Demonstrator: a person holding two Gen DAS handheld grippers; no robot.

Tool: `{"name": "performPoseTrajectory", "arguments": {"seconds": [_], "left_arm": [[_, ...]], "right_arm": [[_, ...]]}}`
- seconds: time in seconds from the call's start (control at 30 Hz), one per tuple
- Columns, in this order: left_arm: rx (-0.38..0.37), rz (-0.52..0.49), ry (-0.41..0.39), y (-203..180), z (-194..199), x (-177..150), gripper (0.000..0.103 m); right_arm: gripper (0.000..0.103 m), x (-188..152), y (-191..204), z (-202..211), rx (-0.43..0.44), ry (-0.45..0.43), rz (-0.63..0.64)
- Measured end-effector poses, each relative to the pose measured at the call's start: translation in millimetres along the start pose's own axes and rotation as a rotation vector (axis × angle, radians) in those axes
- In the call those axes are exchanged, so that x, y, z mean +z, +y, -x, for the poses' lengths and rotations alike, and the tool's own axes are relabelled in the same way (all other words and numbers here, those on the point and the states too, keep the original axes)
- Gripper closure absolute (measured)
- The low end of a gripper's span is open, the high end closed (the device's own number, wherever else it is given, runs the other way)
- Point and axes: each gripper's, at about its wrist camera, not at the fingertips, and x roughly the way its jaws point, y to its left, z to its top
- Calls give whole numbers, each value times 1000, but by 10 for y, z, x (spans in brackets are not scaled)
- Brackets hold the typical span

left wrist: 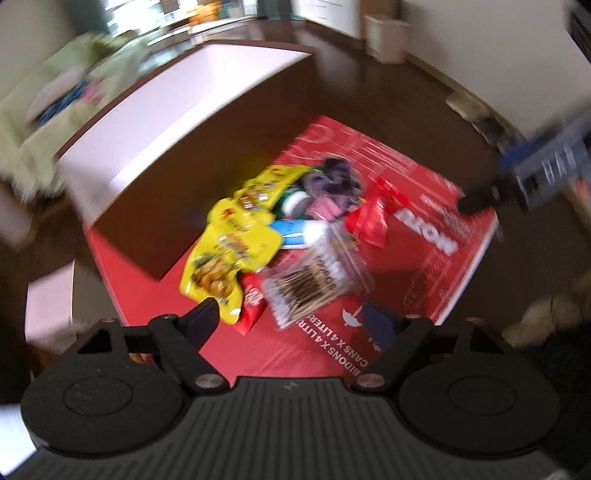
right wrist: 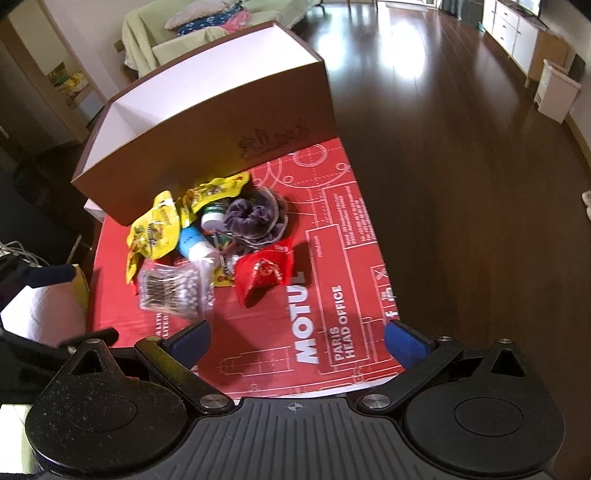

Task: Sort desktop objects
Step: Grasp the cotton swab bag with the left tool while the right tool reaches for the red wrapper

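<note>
Room: dark wood floor [right wrist: 461, 155] all round, a sofa with a green cover [right wrist: 192, 33] at the upper left of the right wrist view, white cabinets at the upper right.
Surface: a red printed sheet [right wrist: 332, 258] covers the table and fills the middle of both views; it seems laid there to mark out the work area.
Box: a brown box with a white inside [right wrist: 207, 122] stands open at the far edge of the sheet, upper left of centre, just behind the heap, likely so sorted things can drop straight in.
Heap: everything lies in one loose pile at frame centre, touching or overlapping, none yet in the box as far as shows.
Items: yellow snack packets [right wrist: 155, 229] nearest the box; a purple hair scrunchie [right wrist: 255, 218] to their right; a blue and white bottle [right wrist: 192, 245] between them; a clear bag of cotton swabs [right wrist: 173, 291] at the near edge; a red pouch [right wrist: 266, 271] on the right side.
Left tongs [left wrist: 299, 317]: spread wide, empty, above the near edge of the pile; that view is blurred.
Right tongs [right wrist: 295, 336]: spread wide, empty, over bare sheet below the red pouch.
Judgement: sorting looks barely begun.
</note>
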Motion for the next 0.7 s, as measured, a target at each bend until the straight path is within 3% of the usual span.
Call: {"name": "performPoseTrajectory", "arguments": {"seconds": [0.2,0.37,0.6,0.7], "left_arm": [[-35,-179,6,-65,-226,47,29],[-64,-267,30,-58,-420,92,40],[-156,-356,65,-104,-662,146,45],[-171,-381,94,-128,-778,146,53]], "right_arm": [[0,23,-160,-27,-15,10,-30],[0,35,-322,-32,-34,20,-64],[0,47,-464,-46,-40,31,-107],[0,38,-469,-63,-31,34,-109]]}}
